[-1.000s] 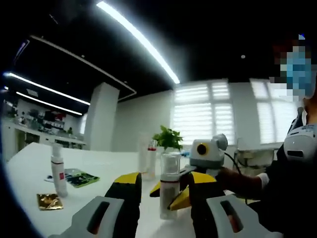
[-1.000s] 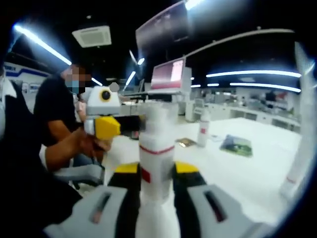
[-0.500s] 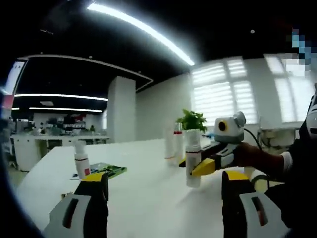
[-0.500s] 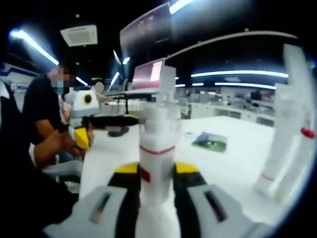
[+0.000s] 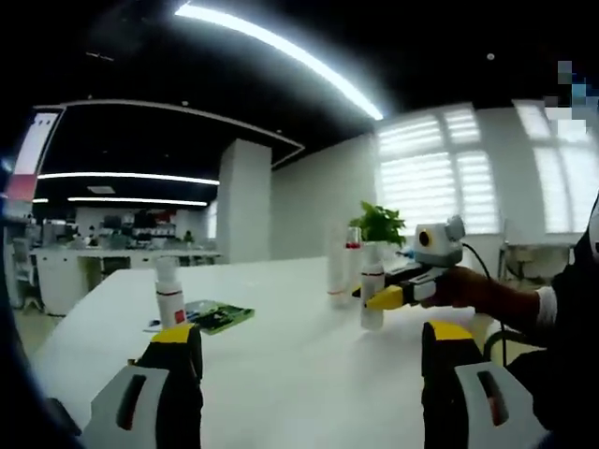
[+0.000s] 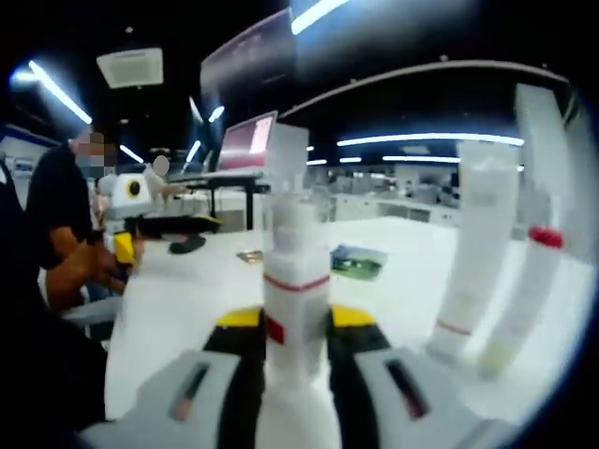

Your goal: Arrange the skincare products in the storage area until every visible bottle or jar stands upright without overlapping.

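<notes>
Since the right gripper [image 6: 292,327] has its jaws clamped on the white pump bottle with a red band [image 6: 296,281], upright on the white table [image 5: 281,346] near two tall white tubes [image 6: 482,262], I'd set it down beside them without bumping, while the left gripper [image 5: 304,360] hangs back with jaws wide and empty

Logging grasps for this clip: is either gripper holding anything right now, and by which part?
The right gripper clamps a white bottle by its lower body, just below the red band. The left gripper is open and holds nothing.
</notes>
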